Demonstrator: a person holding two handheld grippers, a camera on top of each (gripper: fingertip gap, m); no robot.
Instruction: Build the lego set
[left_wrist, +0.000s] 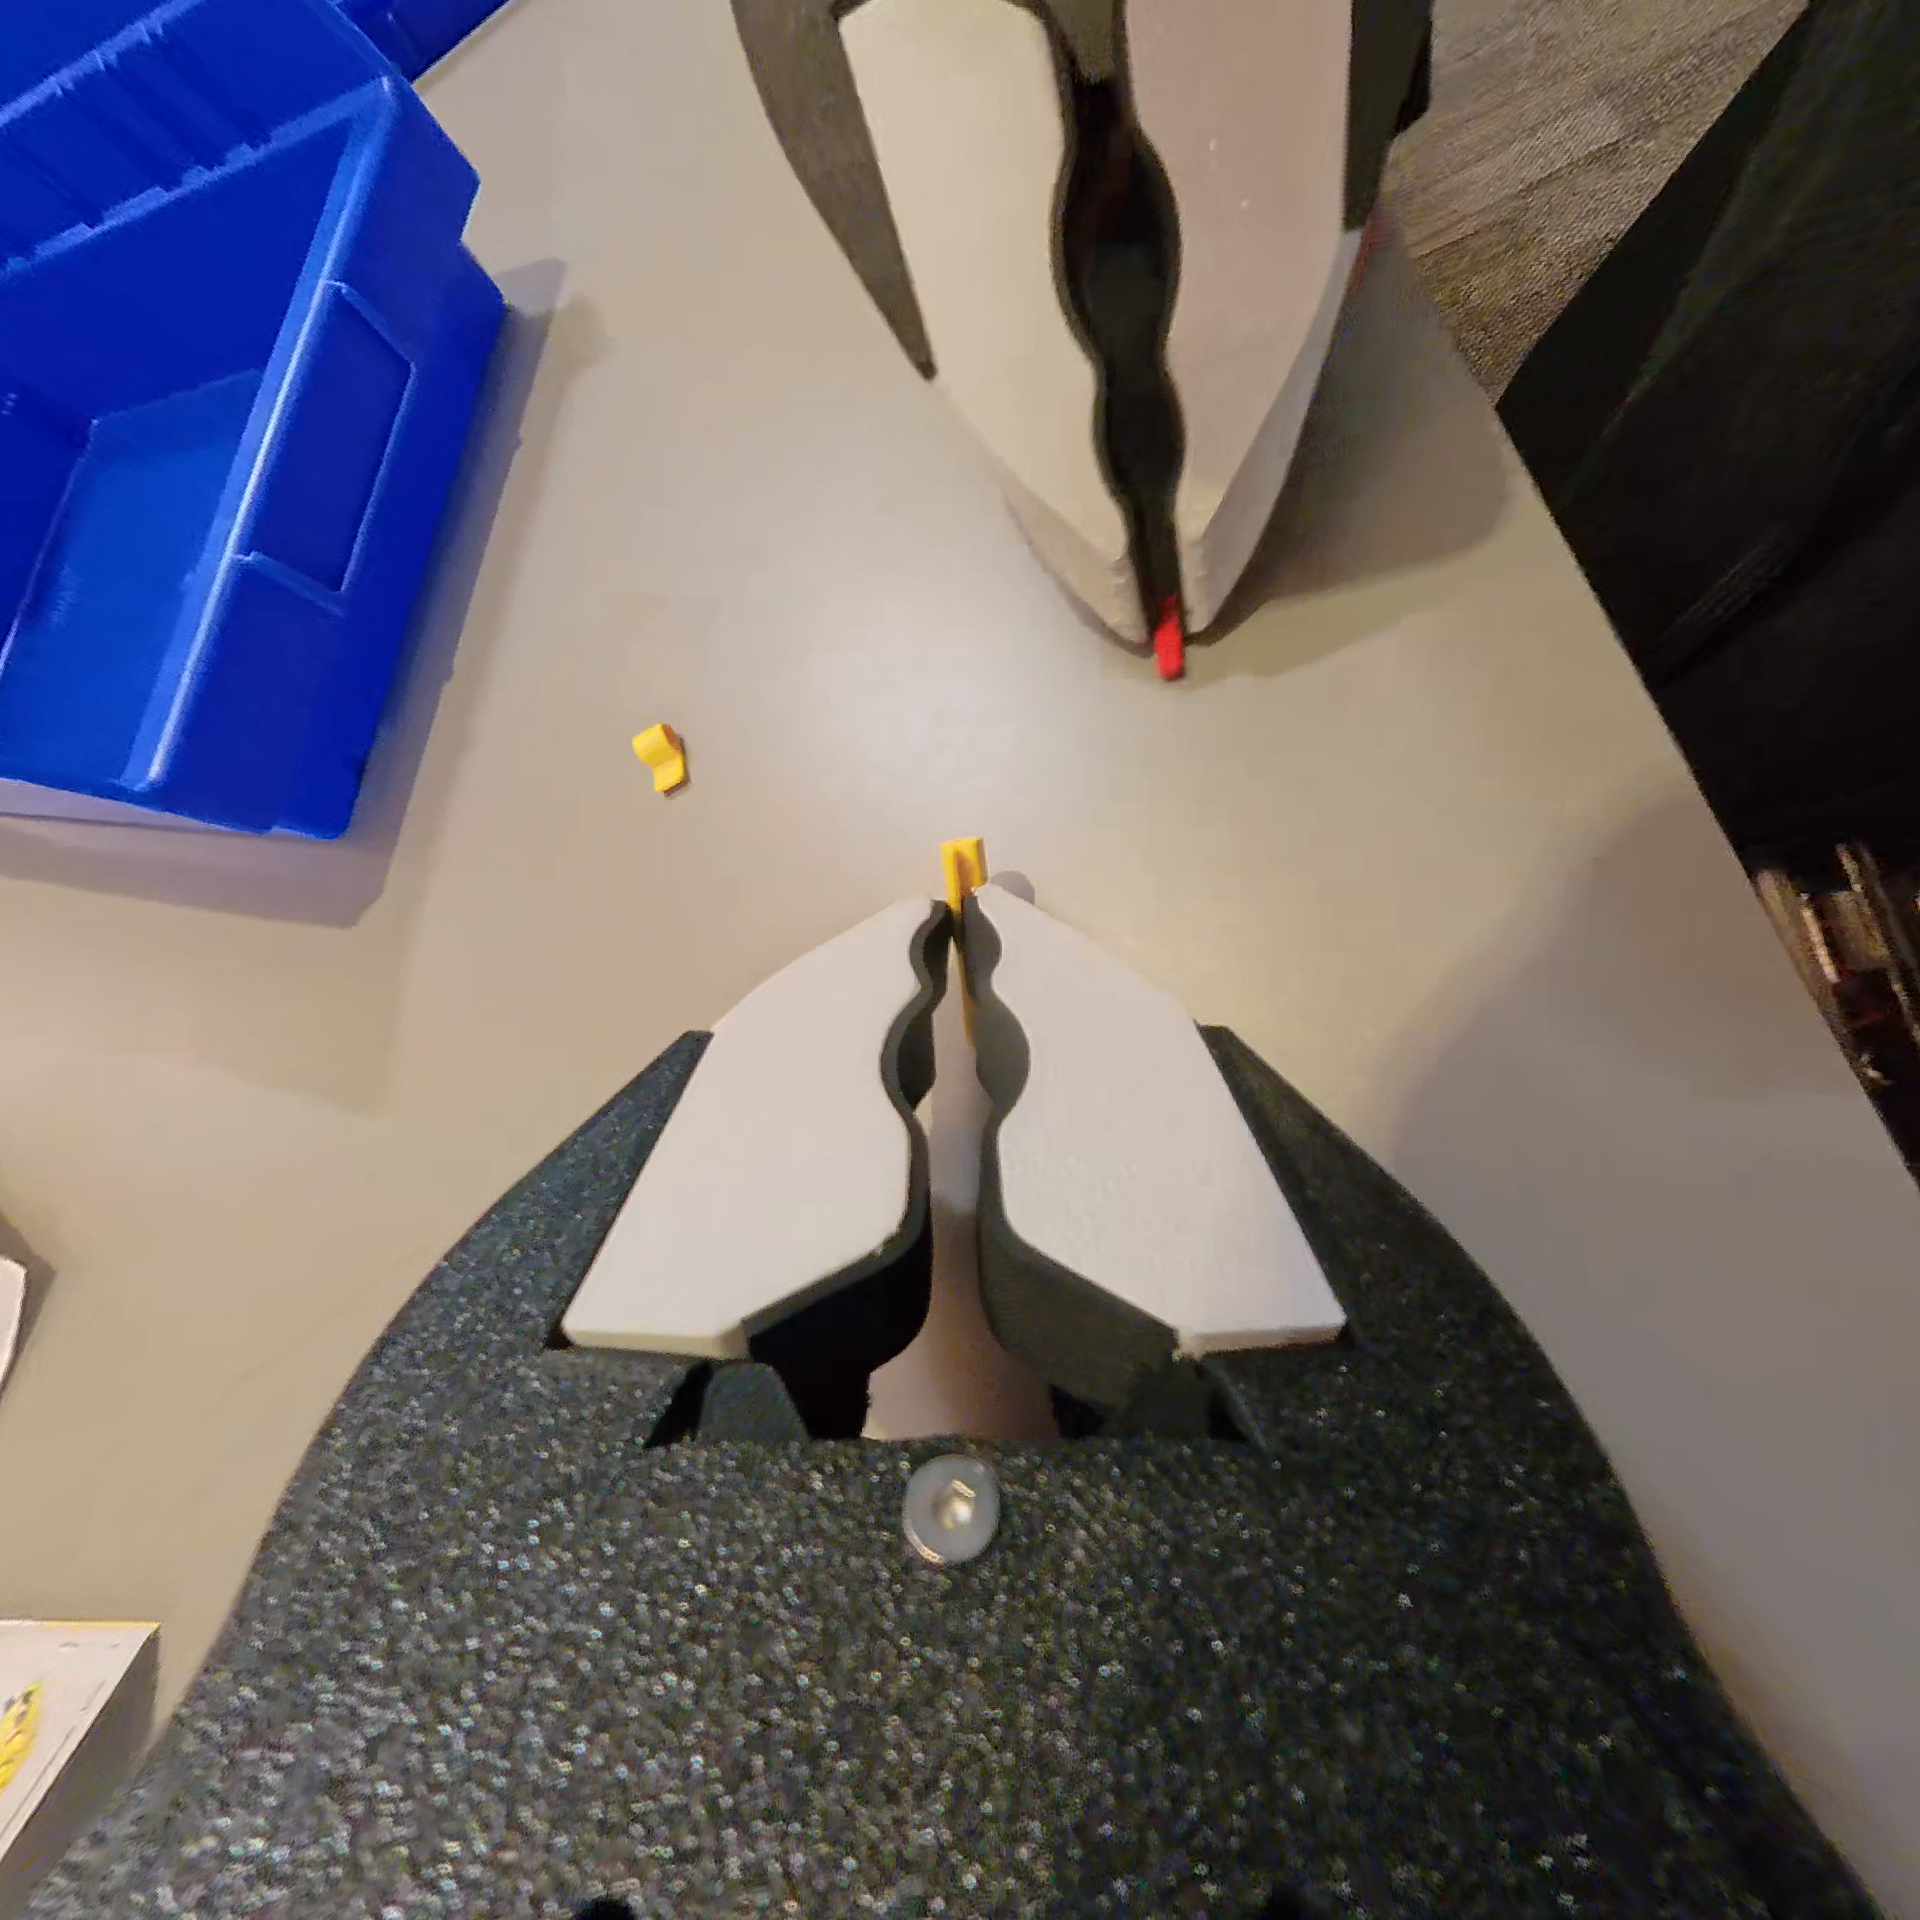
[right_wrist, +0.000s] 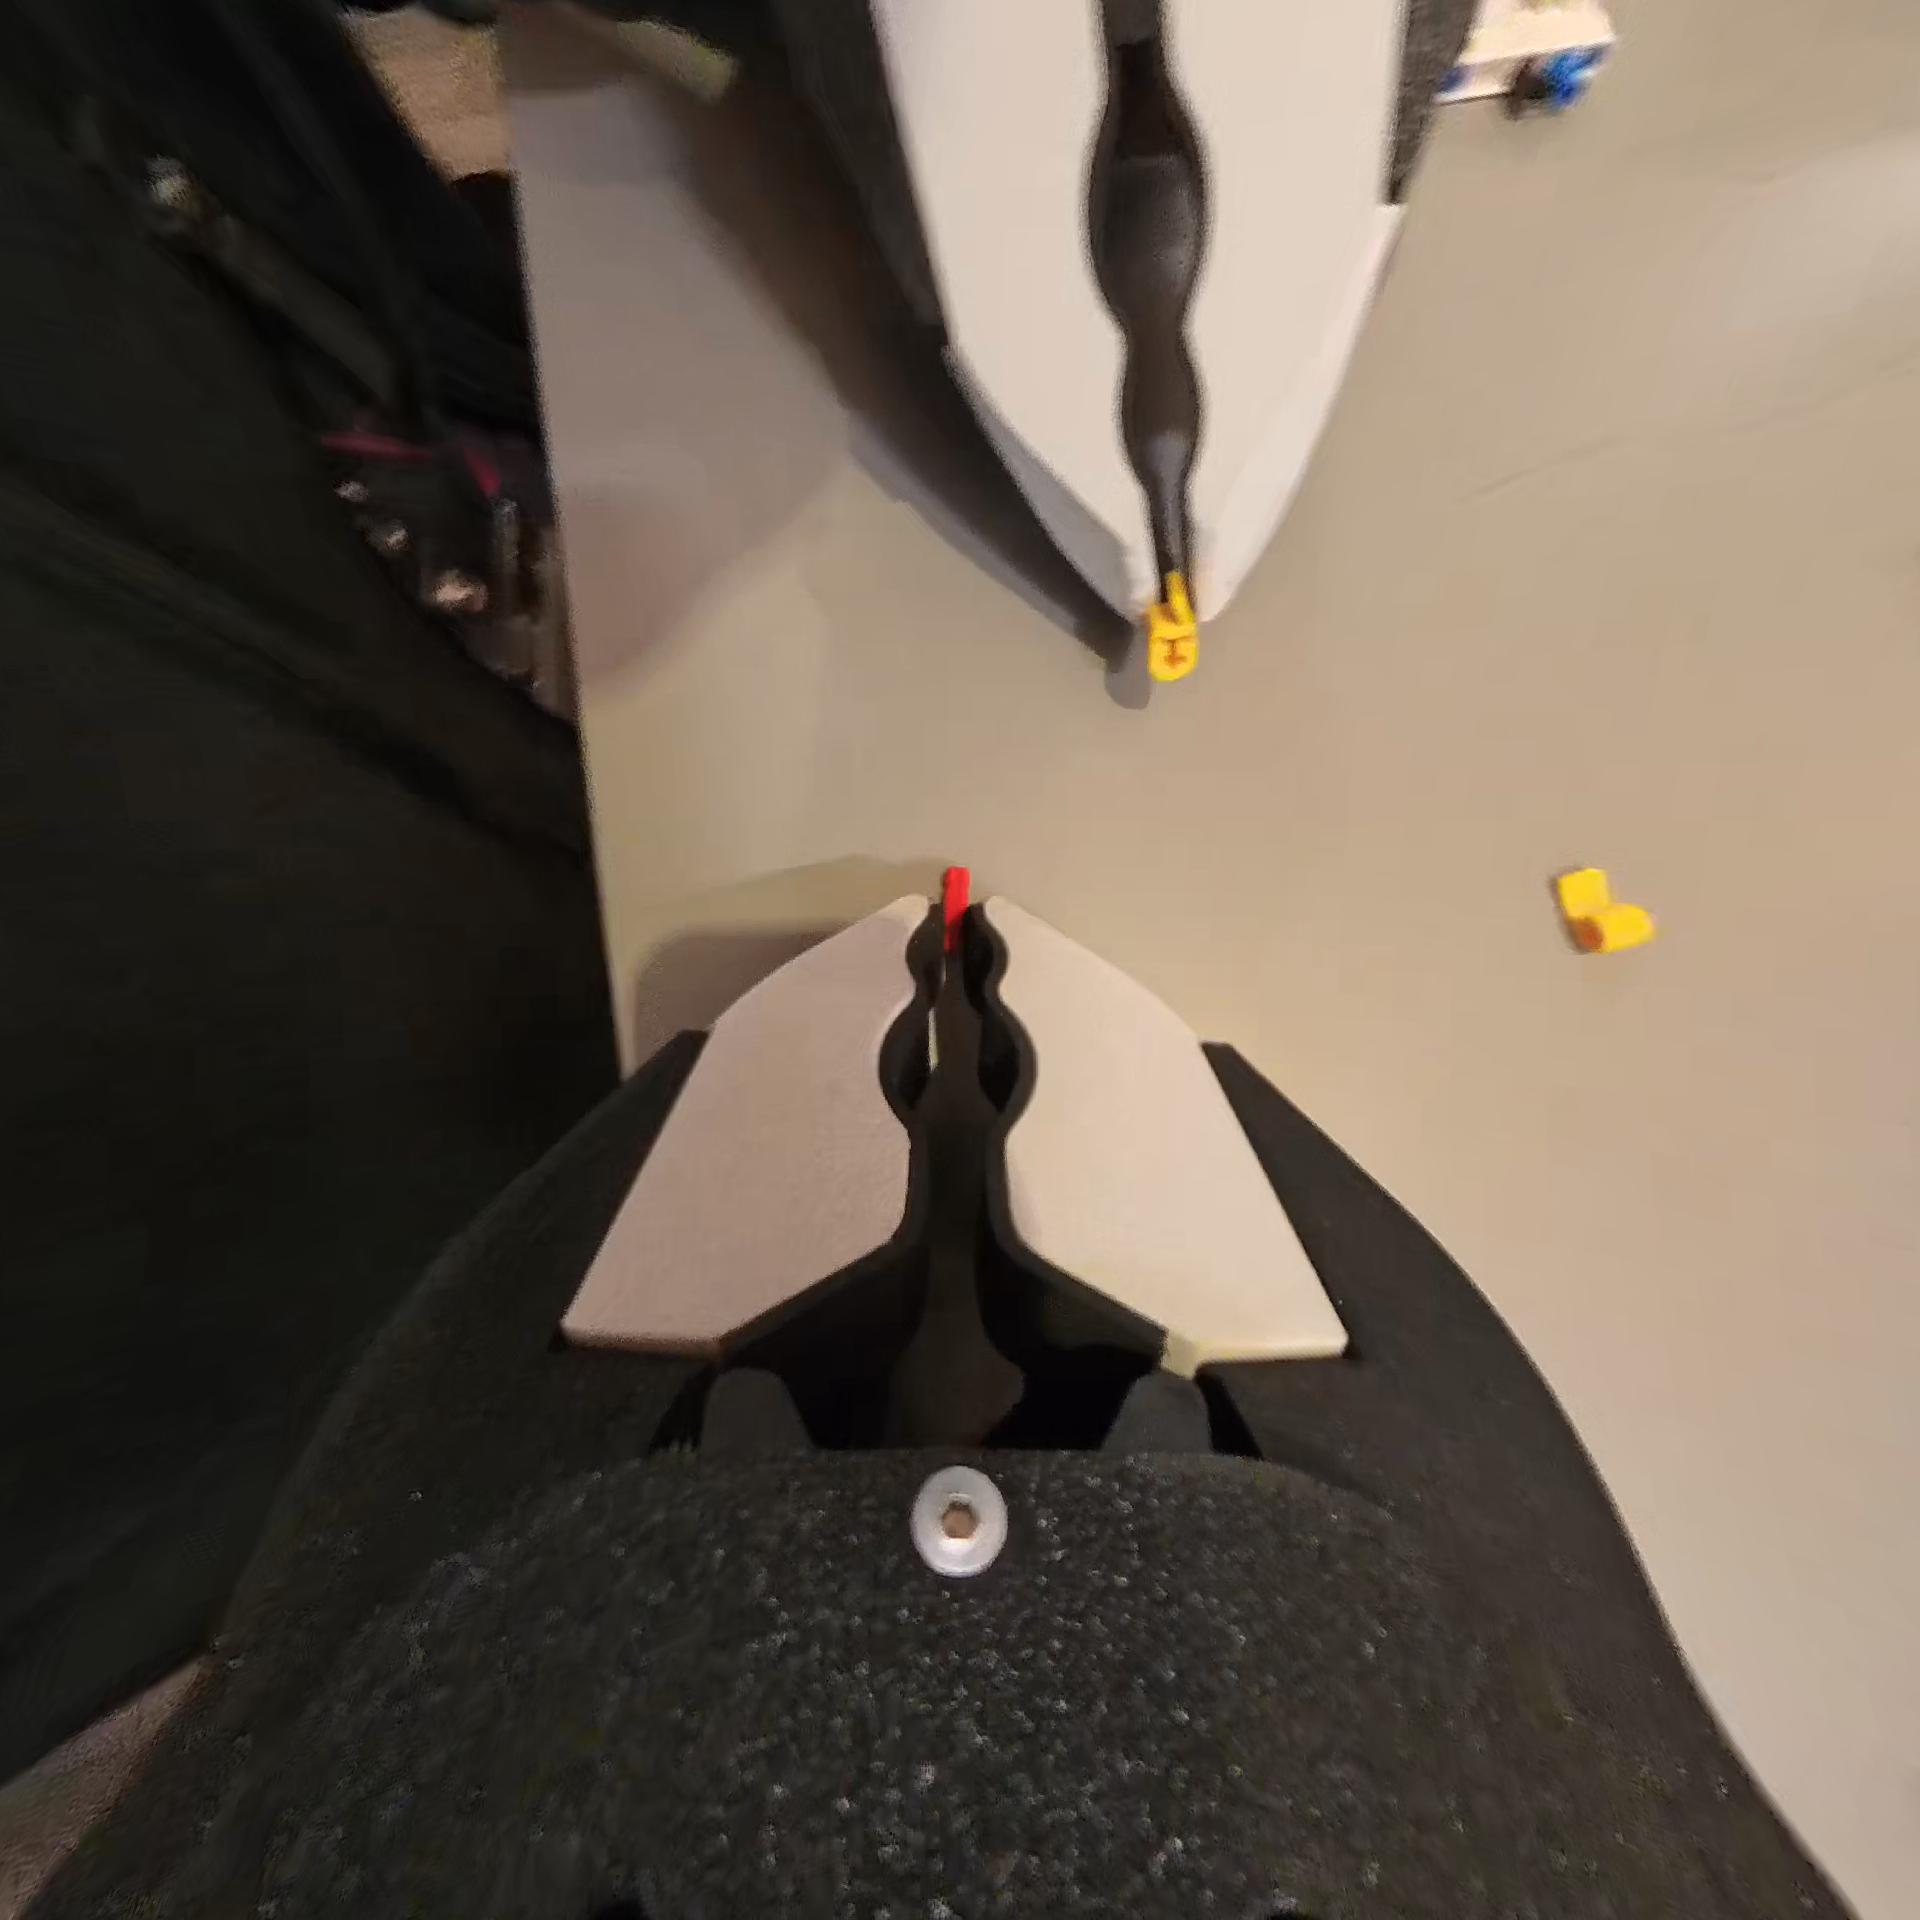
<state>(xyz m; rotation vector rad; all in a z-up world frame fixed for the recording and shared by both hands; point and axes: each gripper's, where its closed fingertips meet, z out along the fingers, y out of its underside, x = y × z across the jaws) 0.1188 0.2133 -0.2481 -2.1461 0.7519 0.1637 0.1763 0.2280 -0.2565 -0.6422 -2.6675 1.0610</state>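
Yellow piece (left_wrist: 958, 868) is clamped in my left tongs (left_wrist: 958, 909); red piece (right_wrist: 954, 904) in my right tongs (right_wrist: 954, 914); a second yellow piece (left_wrist: 660, 758) lies on the desk (left_wrist: 831, 623) at ten o'clock.

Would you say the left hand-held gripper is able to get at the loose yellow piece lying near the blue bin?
Probably not yet: bare table lies between, but the left hand-held gripper is shut on another yellow piece; loose yellow piece.

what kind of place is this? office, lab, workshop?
Probably an office or lab workbench: a plain grey table, a blue plastic parts bin on it, grey carpet past its edge, and small plastic pieces on the table.
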